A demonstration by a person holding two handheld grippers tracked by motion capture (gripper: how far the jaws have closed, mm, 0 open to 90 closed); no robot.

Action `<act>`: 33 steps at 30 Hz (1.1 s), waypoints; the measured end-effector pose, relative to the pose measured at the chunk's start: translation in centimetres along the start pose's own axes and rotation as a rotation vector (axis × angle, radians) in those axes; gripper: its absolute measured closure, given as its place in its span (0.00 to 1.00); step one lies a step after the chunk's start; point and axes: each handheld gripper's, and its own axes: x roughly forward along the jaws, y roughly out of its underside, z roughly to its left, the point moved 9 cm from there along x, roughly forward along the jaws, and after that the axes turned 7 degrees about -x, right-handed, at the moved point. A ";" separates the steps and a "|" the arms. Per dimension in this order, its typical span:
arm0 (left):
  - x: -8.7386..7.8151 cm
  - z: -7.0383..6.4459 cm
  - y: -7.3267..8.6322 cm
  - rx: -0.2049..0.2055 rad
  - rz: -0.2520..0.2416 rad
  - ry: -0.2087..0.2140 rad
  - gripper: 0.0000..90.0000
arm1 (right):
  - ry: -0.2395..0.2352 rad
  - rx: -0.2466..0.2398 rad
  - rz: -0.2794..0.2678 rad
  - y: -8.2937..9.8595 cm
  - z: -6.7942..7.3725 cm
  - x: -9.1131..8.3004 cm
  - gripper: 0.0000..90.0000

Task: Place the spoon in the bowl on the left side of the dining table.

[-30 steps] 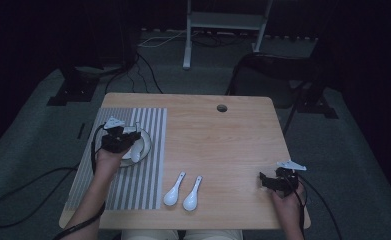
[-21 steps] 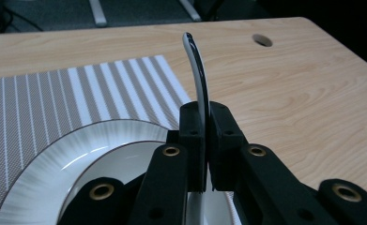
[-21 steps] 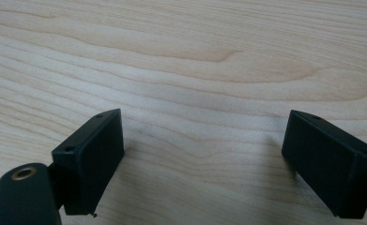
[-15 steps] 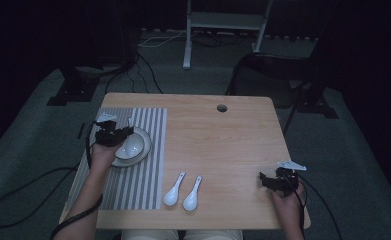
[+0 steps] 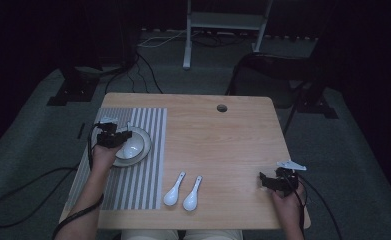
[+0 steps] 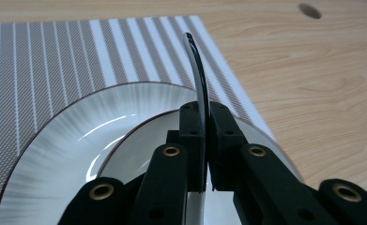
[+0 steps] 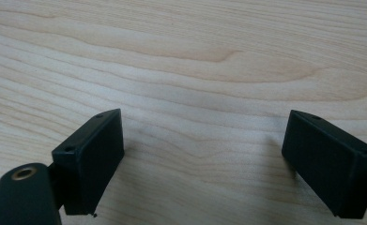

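gripping bowl [image 6: 197, 70] over plate [image 6: 54, 154]

Left hand-held gripper [image 5: 114, 136] and the hand behind it cover the left part of the bowl [image 5: 132, 144] and plate [image 5: 142, 148] near the desk's left edge; the contact point is too small to read from the high view.

Left gripper view: the bowl rim [image 6: 197, 79] is seen edge-on between the closed jaws, its lower part hidden behind them. Plate cut off by the bottom and left picture edges.

Two spoons [image 5: 183, 191] near the desk's front edge: markings too small to tell.

Right gripper view: the right jaw runs off the picture's right edge.

Both forearms cut off at the bottom of the high view. Room beyond the desk's far edge is too dark to make out.
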 end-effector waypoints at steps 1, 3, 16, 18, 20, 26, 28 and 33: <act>0.0 0.0 0.0 0.000 0.000 0.000 0.95 | 0.000 0.000 0.000 0.0 0.0 0.0 0.14; 0.3 0.3 0.1 -0.008 0.007 -0.006 0.95 | 0.000 -0.001 0.000 0.0 0.0 0.0 0.14; 1.0 0.3 0.4 0.003 0.046 -0.045 0.86 | 0.000 0.000 0.000 0.0 0.0 0.0 0.14; 0.9 0.3 0.3 0.012 0.045 -0.061 0.86 | 0.000 0.000 0.000 0.0 0.0 0.0 0.14; 0.8 0.2 0.2 0.006 0.035 -0.064 0.84 | 0.000 0.000 0.000 0.0 0.0 0.0 0.14; 0.0 0.0 0.2 0.020 0.012 -0.088 0.60 | 0.000 0.000 0.000 0.0 0.0 0.0 0.14; -0.3 -0.3 0.4 0.033 0.013 -0.087 0.55 | 0.000 0.000 0.000 0.0 0.0 0.0 0.14; -0.9 -0.6 0.9 0.028 0.024 -0.134 0.31 | 0.000 -0.001 0.000 0.0 0.0 0.0 0.14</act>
